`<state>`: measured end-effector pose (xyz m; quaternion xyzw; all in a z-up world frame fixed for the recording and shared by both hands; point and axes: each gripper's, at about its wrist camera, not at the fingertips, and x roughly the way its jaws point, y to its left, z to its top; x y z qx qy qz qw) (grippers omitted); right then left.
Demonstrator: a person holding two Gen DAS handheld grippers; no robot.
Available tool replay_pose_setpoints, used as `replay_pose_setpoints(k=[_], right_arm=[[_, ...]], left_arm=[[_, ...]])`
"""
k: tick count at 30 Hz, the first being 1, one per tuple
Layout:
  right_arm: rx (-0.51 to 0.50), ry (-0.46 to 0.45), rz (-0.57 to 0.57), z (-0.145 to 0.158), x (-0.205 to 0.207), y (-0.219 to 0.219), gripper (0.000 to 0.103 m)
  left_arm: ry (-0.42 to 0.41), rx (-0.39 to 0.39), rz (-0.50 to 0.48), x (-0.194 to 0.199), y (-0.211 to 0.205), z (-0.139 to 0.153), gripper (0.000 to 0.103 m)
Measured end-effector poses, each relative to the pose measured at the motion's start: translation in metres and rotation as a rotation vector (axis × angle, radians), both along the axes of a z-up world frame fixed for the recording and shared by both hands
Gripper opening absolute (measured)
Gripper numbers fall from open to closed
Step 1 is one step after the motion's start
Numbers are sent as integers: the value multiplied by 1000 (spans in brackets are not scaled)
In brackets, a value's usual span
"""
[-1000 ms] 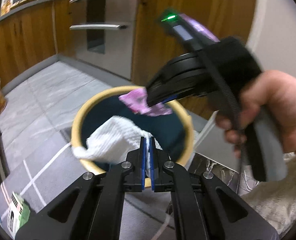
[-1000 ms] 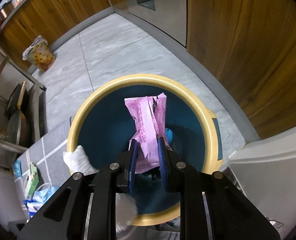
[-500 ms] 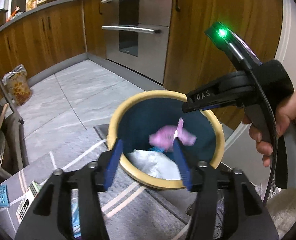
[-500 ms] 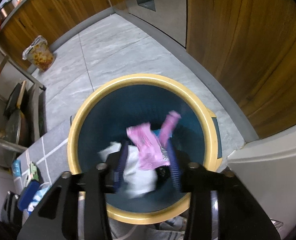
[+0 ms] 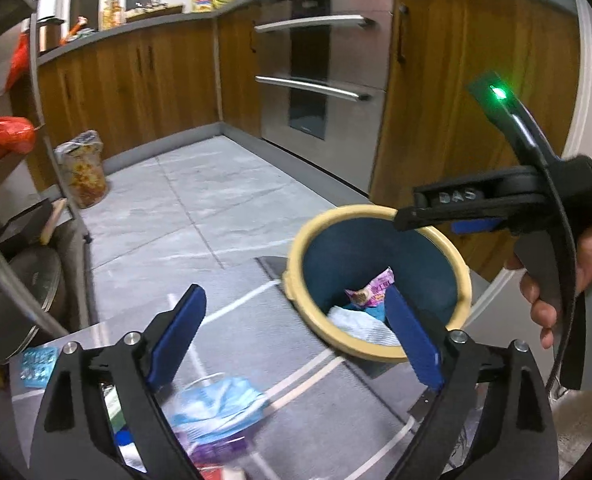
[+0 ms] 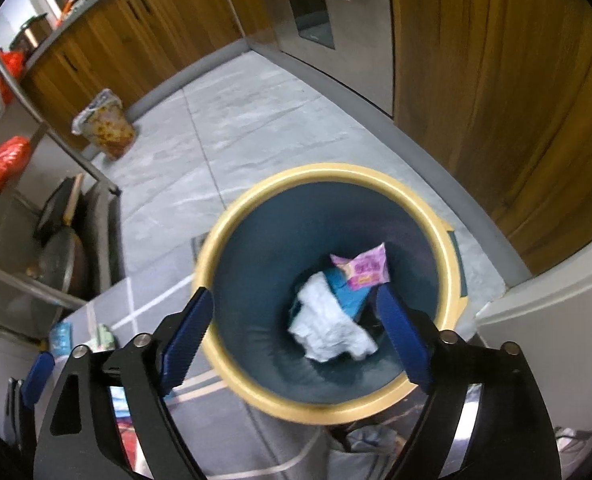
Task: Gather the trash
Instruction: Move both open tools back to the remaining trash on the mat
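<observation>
**Trash dropped, more to be picked up**

Both claws are wide open and nothing is held. The drop step looks done. The trash bin [image 6: 232, 364] sits right under the right claw [image 6: 296, 344]. Inside it a pink wrapper [image 6: 362, 268] and a white cloth [image 6: 328, 332] are seen. Just below the left claw [image 5: 296, 344], a blue face mask [image 5: 220, 404] lies on the floor, likely to be grabbed next.
</observation>
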<state>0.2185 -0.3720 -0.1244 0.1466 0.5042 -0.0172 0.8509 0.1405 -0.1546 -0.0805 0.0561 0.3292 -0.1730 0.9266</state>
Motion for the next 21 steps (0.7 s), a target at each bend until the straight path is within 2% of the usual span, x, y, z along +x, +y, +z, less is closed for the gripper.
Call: replay_pose_setpoints(k=[5, 9, 12, 18, 21], right_arm=[[-48, -54, 49, 16, -11, 24, 90], [-35, -99, 88, 30, -20, 45, 91], [-25, -123, 116, 38, -28, 62, 91], [-43, -148, 217, 45, -45, 111, 92], [-53, -149, 259, 44, -54, 133, 92]], left_arm=[[-19, -7, 54, -13, 31, 13, 93], [-51, 18, 86, -29, 56, 26, 94], [-65, 7, 132, -40, 83, 36, 94], [-72, 27, 257, -66, 144, 40, 95], [-53, 1, 334, -76, 179, 39, 95]])
